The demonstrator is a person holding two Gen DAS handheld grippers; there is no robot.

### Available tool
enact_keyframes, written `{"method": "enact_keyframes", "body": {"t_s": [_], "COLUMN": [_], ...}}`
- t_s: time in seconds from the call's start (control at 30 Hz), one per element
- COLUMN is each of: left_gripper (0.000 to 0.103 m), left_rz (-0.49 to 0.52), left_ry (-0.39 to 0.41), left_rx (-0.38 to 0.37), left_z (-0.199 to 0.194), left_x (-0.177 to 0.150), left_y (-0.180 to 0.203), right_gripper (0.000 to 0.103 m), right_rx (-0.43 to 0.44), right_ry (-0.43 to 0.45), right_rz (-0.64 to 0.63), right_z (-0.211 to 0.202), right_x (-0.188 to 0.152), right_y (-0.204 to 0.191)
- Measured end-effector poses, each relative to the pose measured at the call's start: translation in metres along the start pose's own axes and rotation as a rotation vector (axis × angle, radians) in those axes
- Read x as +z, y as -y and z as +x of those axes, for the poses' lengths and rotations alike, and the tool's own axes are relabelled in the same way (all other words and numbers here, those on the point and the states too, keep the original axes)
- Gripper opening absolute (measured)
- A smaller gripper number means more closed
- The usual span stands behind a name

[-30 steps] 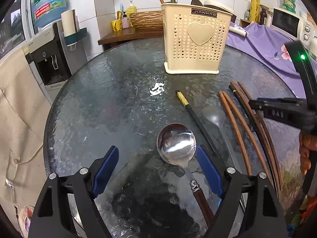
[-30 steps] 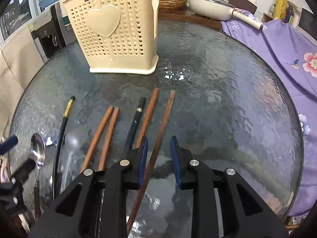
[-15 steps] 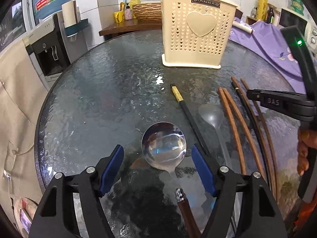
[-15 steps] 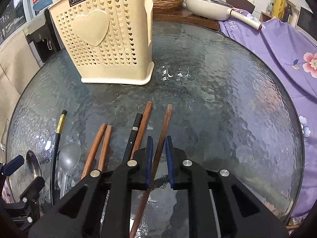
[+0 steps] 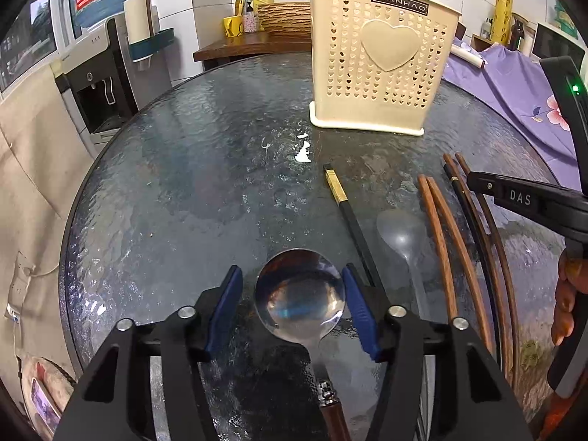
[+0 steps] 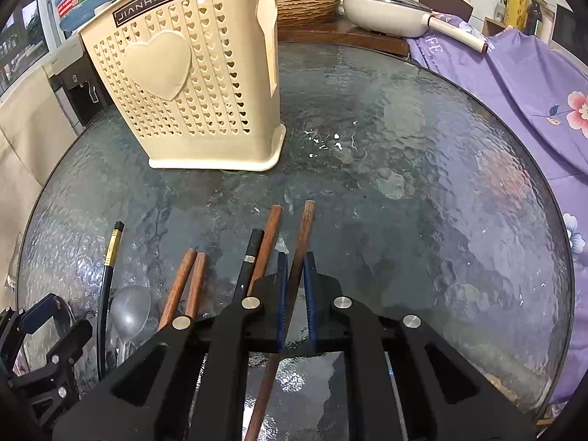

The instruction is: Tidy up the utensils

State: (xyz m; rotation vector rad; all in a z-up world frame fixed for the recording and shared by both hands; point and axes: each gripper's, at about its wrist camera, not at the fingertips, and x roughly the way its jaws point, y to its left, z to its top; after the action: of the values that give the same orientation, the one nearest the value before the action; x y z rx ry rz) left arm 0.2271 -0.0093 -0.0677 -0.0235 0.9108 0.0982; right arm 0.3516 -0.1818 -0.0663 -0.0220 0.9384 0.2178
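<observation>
A cream utensil holder (image 5: pixel 382 62) with heart holes stands at the far side of the glass table (image 5: pixel 205 169); it also shows in the right wrist view (image 6: pixel 191 84). My left gripper (image 5: pixel 294 294) is open, with its pads on either side of the bowl of a steel spoon (image 5: pixel 299 297) with a brown handle. My right gripper (image 6: pixel 296 286) is shut on a dark brown chopstick (image 6: pixel 301 242). Beside it lie a black chopstick (image 6: pixel 248 264), brown chopsticks (image 6: pixel 183 283), a clear plastic spoon (image 6: pixel 128 312) and a black gold-tipped chopstick (image 6: pixel 108 268).
A water dispenser (image 5: pixel 99 84) stands left of the table. A wooden side table (image 5: pixel 250 42) with a basket and bottles is behind. A purple floral cloth (image 6: pixel 514 84) lies at the right. A white pan (image 6: pixel 397 18) sits behind the table.
My left gripper has moved forward until its pads flank the spoon bowl, and its jaws have narrowed. My right gripper has closed onto the dark brown chopstick.
</observation>
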Motion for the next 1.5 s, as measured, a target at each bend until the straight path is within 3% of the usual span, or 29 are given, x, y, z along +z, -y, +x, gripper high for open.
{"method": "enact_keyframes", "body": {"t_s": [0.47,0.83,1.2,1.5], "left_gripper": [0.046,0.046,0.046,0.046], "left_rz": [-0.027,-0.039,-0.045,-0.027], "left_ry": [-0.005,0.060,0.166,0.238], "left_rx": [-0.063,-0.099,-0.154,-0.205], "left_z": [0.003,-0.014,-0.052,-0.083], "left_x": [0.007,0.021,0.041,0.052], "left_y": [-0.011,-0.020,-0.027,-0.028], "right_gripper": [0.007,0.007,0.007,0.007], "right_rx": [-0.020,0.064,0.201,0.252], "right_ry": [0.020,0.061,0.212,0.317], "right_rz": [-0.017,0.002,-0.015,-0.062], "right_z": [-0.001,-0.016,-0.088,-0.151], "right_x": [-0.003,-0.001,0.004,-0.001], "right_y": [-0.002,0.006,0.001,-0.002]}}
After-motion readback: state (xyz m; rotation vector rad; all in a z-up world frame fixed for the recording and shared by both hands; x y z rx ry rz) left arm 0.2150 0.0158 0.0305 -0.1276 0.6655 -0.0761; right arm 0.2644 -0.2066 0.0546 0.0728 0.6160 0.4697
